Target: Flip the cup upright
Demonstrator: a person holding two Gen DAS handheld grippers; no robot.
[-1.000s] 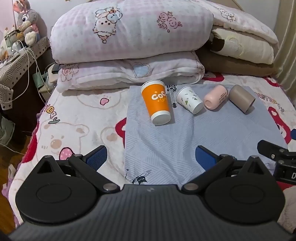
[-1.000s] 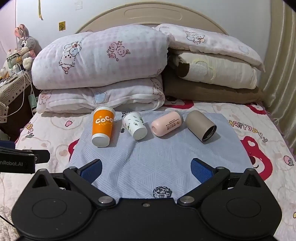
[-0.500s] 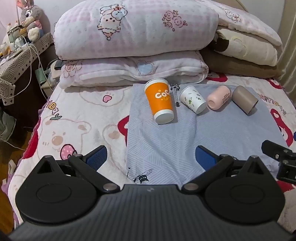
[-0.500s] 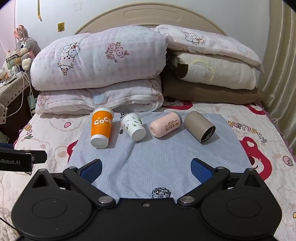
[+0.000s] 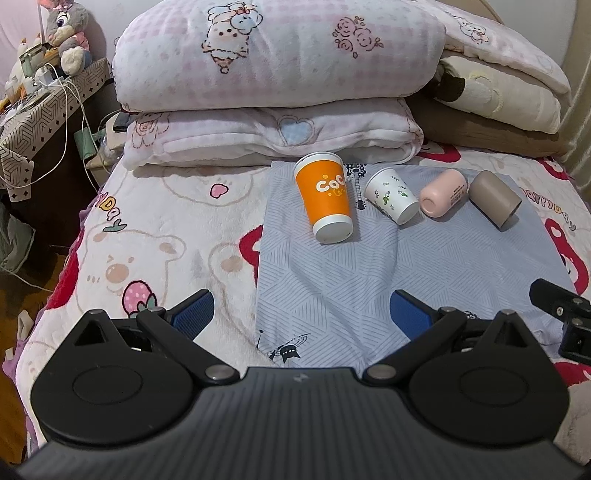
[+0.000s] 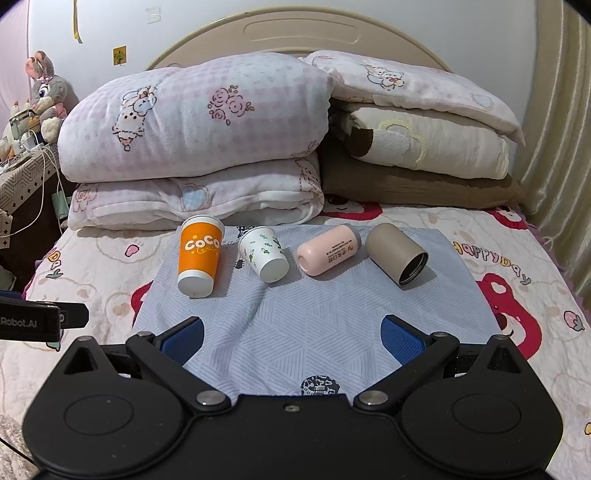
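Observation:
Several cups lie on their sides in a row on a blue-grey cloth (image 6: 314, 332) on the bed: an orange "CoCo" paper cup (image 6: 199, 256) (image 5: 327, 195), a small white leaf-print cup (image 6: 263, 253) (image 5: 390, 194), a pink cup (image 6: 327, 250) (image 5: 442, 192) and a taupe cup (image 6: 397, 254) (image 5: 494, 197). My left gripper (image 5: 301, 314) is open and empty, well short of the cups. My right gripper (image 6: 293, 338) is open and empty, near the cloth's front. The left gripper's body shows at the left edge of the right wrist view (image 6: 40, 321).
Folded pink quilts (image 6: 192, 122) and a beige and brown stack (image 6: 424, 147) are piled behind the cups against the headboard (image 6: 295, 33). A bedside table with cables and a plush rabbit (image 5: 66, 33) stands at the left. A curtain (image 6: 557, 166) hangs at the right.
Both cameras have drifted back a little, so the cups sit slightly farther away. Both grippers stay open and empty. The cups have not moved.

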